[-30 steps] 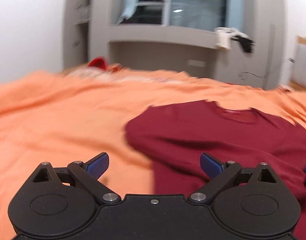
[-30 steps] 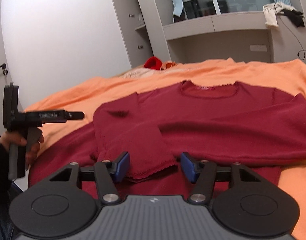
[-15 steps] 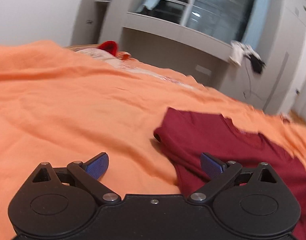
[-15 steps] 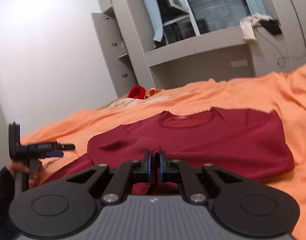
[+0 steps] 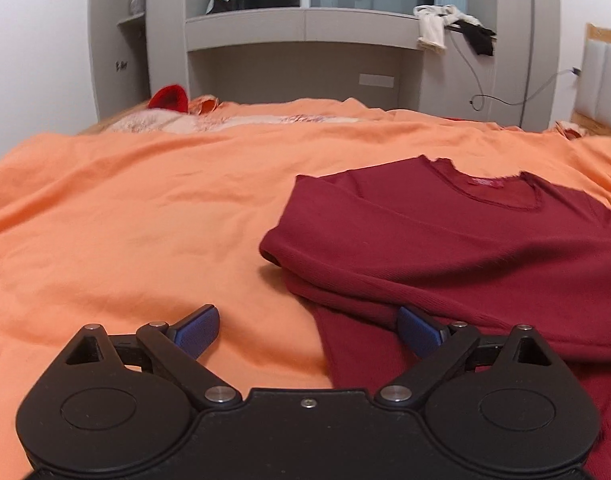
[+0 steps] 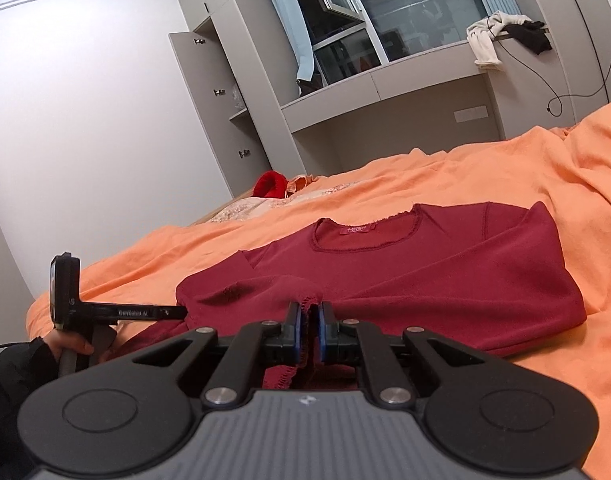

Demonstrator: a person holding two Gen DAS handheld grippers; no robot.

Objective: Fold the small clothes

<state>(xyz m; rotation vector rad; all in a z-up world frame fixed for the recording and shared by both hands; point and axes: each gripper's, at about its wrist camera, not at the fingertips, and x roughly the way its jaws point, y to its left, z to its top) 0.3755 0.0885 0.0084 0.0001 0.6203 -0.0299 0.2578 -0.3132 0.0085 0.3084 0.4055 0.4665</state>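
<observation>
A dark red long-sleeved top (image 5: pixel 457 240) lies on the orange bedspread (image 5: pixel 125 220), neckline away from me, both sleeves folded across the body. My left gripper (image 5: pixel 307 330) is open and empty, low over the bed at the top's lower left edge. Its right fingertip (image 5: pixel 417 330) sits over the red fabric. In the right wrist view the top (image 6: pixel 445 268) fills the middle. My right gripper (image 6: pixel 309 326) is shut on a sleeve cuff (image 6: pixel 301 300) and lifts it slightly. The left gripper also shows there at the left (image 6: pixel 177 313).
A grey wardrobe and desk unit (image 5: pixel 305 40) stands behind the bed, with clothes hung on a rail (image 5: pixel 449 28). A red item (image 5: pixel 169 98) and a pale patterned pillow (image 5: pixel 161 122) lie at the bed's far left. A cable (image 5: pixel 505 96) hangs at the right.
My right gripper has closed on the sleeve cuff and raised it a little. My left gripper has swung left and back towards the top's lower left edge, staying open.
</observation>
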